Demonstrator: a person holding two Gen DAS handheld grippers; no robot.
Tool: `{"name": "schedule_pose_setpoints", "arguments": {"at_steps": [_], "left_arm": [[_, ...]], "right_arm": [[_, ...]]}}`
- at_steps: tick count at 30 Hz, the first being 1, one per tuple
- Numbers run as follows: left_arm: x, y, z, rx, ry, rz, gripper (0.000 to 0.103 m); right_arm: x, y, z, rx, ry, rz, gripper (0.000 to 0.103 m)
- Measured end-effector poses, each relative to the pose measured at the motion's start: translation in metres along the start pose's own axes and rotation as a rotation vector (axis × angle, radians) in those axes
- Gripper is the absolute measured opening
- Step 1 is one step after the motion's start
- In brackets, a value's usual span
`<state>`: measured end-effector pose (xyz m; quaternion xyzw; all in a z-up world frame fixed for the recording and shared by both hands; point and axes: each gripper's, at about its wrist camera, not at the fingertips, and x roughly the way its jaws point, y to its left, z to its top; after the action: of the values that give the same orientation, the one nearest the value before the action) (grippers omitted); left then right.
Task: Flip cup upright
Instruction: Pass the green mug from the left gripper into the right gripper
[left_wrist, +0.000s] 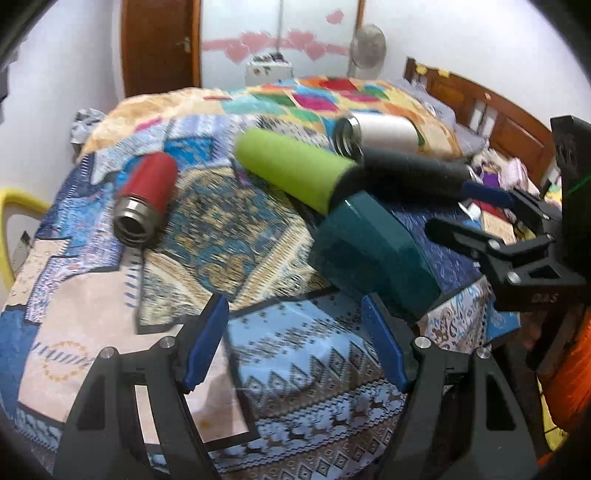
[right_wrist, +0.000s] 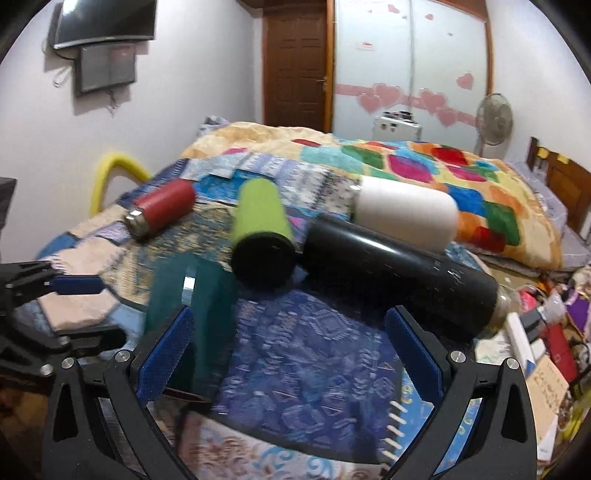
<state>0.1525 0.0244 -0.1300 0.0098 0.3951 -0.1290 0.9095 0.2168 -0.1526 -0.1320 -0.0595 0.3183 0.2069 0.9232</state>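
Note:
Several cups lie on their sides on a patterned cloth. A red cup (left_wrist: 147, 192) (right_wrist: 164, 206) lies at the left, metal mouth toward me. A green cup with a black base (left_wrist: 295, 168) (right_wrist: 260, 232) lies in the middle. A white cup (left_wrist: 380, 134) (right_wrist: 406, 214) and a long black flask (left_wrist: 413, 166) (right_wrist: 399, 273) lie to the right. A teal cup (left_wrist: 373, 254) (right_wrist: 192, 314) lies nearest, blurred. My left gripper (left_wrist: 295, 350) is open and empty, short of the teal cup. My right gripper (right_wrist: 291, 354) is open, its left finger (right_wrist: 166, 354) beside the teal cup.
The cloth (left_wrist: 288, 369) (right_wrist: 314, 350) covers a table in front of a bed with a colourful quilt (right_wrist: 424, 166). A yellow chair (right_wrist: 110, 173) stands at the left. Clutter (right_wrist: 546, 332) lies at the right. The right gripper (left_wrist: 491, 229) shows in the left wrist view.

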Motion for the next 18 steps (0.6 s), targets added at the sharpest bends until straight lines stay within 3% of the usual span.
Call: {"name": "schedule_pose_setpoints", "arguments": {"at_steps": [5, 10, 18], "left_arm": [[-0.024, 0.013, -0.001, -0.033, -0.105, 0.067, 0.078], [-0.034, 0.015, -0.006, -0.03, -0.158, 0.094, 0.081], [-0.03, 0.016, -0.01, -0.035, -0.177, 0.078, 0.081]], "right_arm": [[0.018, 0.023, 0.007, -0.035, 0.073, 0.105, 0.103], [0.047, 0.037, 0.008, -0.065, 0.187, 0.157, 0.1], [0.075, 0.044, 0.006, -0.081, 0.336, 0.208, 0.077]]}}
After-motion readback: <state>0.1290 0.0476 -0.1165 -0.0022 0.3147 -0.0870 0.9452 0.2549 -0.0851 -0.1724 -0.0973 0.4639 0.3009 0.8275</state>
